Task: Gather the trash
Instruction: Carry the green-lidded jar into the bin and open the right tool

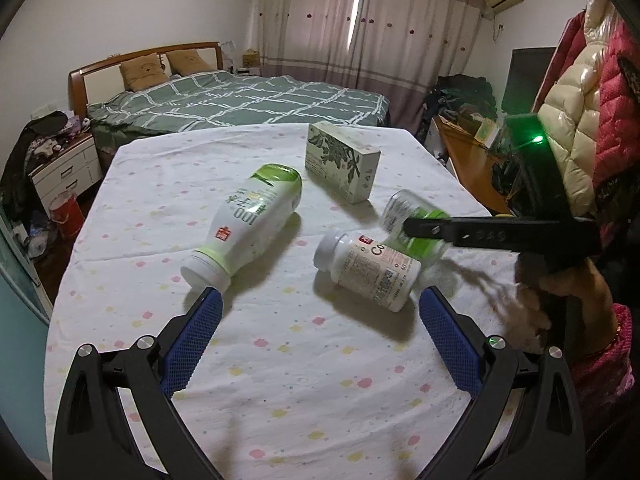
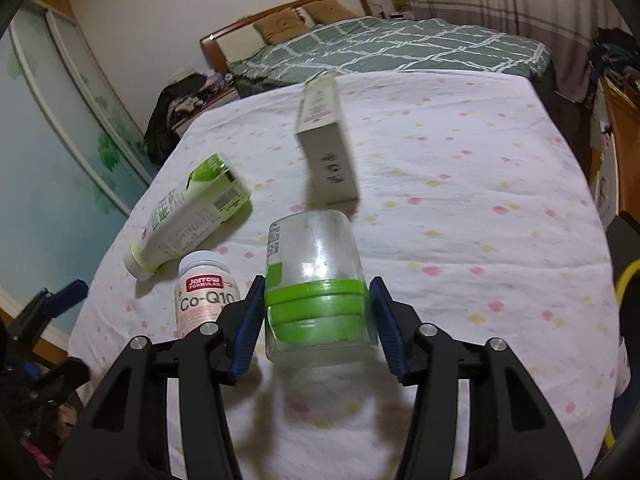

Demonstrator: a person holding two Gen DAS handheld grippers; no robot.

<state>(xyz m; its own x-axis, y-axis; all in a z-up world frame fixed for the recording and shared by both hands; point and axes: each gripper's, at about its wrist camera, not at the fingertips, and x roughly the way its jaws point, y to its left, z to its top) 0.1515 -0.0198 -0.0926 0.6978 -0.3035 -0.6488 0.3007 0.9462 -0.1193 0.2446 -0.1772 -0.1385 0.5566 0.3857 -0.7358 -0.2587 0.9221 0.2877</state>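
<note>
On the dotted white tablecloth (image 1: 280, 360) lie a green-and-white drink bottle (image 1: 248, 220), a white Co-Q10 pill bottle (image 1: 372, 268) and a pale box with leaf print (image 1: 340, 164). My right gripper (image 2: 316, 316) is shut on a clear jar with a green lid (image 2: 316, 280), its blue pads pressing the lid end; the jar is lifted off the cloth. In the left wrist view the jar (image 1: 408, 220) sits in the right gripper's black fingers (image 1: 432, 230). My left gripper (image 1: 320, 308) is open and empty, low over the cloth in front of the pill bottle.
A bed with a green checked cover (image 1: 240, 100) stands behind the table. A white nightstand (image 1: 64, 168) and a red bucket (image 1: 64, 212) are at the left. A cluttered wooden desk (image 1: 468, 160) runs along the right. The table's edges curve away on both sides.
</note>
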